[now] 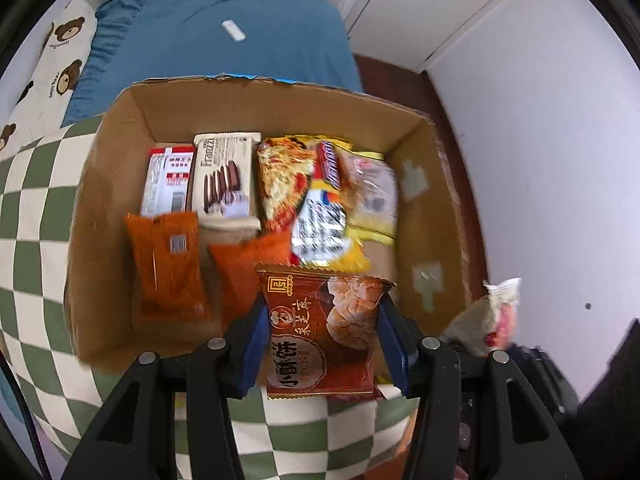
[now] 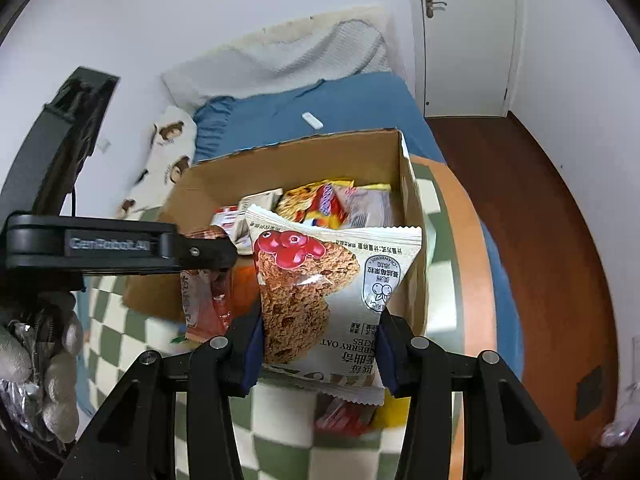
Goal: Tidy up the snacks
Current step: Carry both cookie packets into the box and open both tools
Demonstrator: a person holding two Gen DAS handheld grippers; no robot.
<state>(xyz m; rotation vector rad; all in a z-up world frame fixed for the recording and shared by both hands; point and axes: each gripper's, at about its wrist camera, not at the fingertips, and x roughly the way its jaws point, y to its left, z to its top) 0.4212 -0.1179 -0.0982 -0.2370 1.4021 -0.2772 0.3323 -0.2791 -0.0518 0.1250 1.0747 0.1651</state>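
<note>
My left gripper [image 1: 320, 344] is shut on a red-brown pastry packet [image 1: 324, 332], held over the near edge of an open cardboard box [image 1: 92, 200]. The box holds several snacks: two orange packets [image 1: 168, 264], a Franzzi biscuit pack [image 1: 226, 180], a red-and-white pack [image 1: 168, 180] and yellow packs [image 1: 320, 200]. My right gripper [image 2: 320, 340] is shut on a white cranberry oat cookie packet [image 2: 332, 292], held just before the box [image 2: 412, 208]. The left gripper [image 2: 200, 252] shows at the left of the right wrist view. The cookie packet [image 1: 496, 312] shows at the right of the left wrist view.
The box stands on a green-and-white checkered cloth [image 1: 36, 216] on a bed with a blue sheet [image 1: 208, 40]. A bear-print pillow [image 1: 52, 68] lies at the left. More snack packets [image 2: 348, 416] lie on the cloth under my right gripper. Wooden floor [image 2: 520, 200] and a door [image 2: 464, 40] are at the right.
</note>
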